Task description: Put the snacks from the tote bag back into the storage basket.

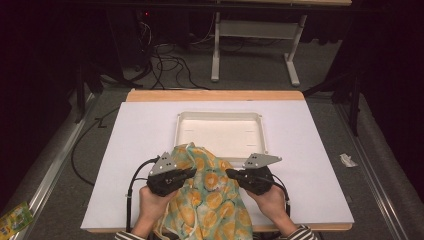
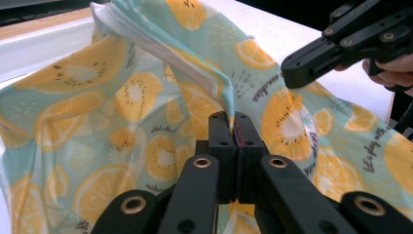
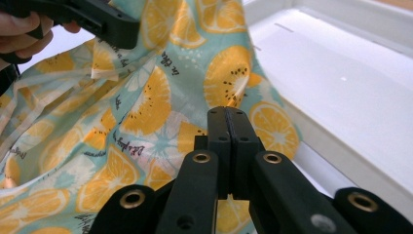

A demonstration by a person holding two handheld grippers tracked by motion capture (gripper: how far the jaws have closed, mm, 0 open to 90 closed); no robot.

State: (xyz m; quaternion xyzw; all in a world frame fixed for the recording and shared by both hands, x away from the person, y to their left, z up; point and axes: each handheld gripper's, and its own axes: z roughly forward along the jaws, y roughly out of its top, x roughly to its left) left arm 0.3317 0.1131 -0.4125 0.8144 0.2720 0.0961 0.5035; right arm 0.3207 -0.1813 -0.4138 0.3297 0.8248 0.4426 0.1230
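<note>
Left gripper view looks along the left gripper (image 2: pixel 233 127), whose two black jaws are pressed together on a raised fold of the cloth (image 2: pixel 146 97), a pale blue-green fabric printed with orange slices; the white hem of that fold climbs away from the pinch toward the top of the picture. Beyond it, the other tool's black arm hangs over the cloth, held in a hand (image 2: pixel 392 73).

Right gripper view shows the right gripper (image 3: pixel 229 122) with its jaws closed tight against each other, a small pucker of the same cloth caught at their tips. To one side of them lies the white tray (image 3: pixel 350 83), the cloth's edge lapping against its wall.

From the high view, both tools sit near the front edge of the white table (image 1: pixel 140 135), left gripper and right gripper facing each other with the cloth bunched between them. The fabric trails back over the front edge toward the person, and its far end reaches the tray's near rim at the table's centre.
</note>
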